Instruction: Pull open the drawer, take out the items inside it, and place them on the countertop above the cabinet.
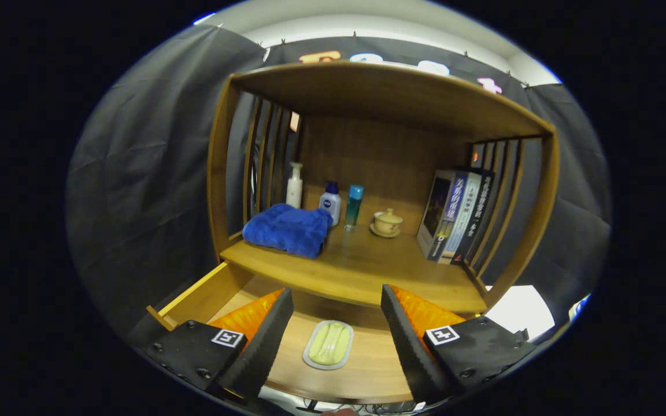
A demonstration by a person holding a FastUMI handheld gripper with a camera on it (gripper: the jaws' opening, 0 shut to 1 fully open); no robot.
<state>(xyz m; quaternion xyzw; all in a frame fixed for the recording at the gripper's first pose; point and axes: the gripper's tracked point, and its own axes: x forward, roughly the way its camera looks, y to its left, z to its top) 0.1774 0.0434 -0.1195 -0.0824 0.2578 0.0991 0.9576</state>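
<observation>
Drawer (194, 297): light honey wood, paler yellow along the rim. Inside it, a pale yellow-green soap (329, 343) in a grey-white dish (309, 353). Worktop (362, 268): warm brown wood, fine grain. Towel (288, 229): deep blue, plush. Pump bottle (295, 185): white. Short bottle (330, 203): white, dark blue cap. Tall bottle (354, 207): teal. Cup (388, 222): cream. Books (454, 215): dark spines, pale lettering.

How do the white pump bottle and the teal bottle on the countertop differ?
The white pump bottle has a pump head; the teal bottle has a flat cap. The pump bottle is opaque and stands behind the blue towel; the teal one is translucent and stands nearer the lidded teacup. Both stand upright on the countertop, beyond the open gripper.
</observation>
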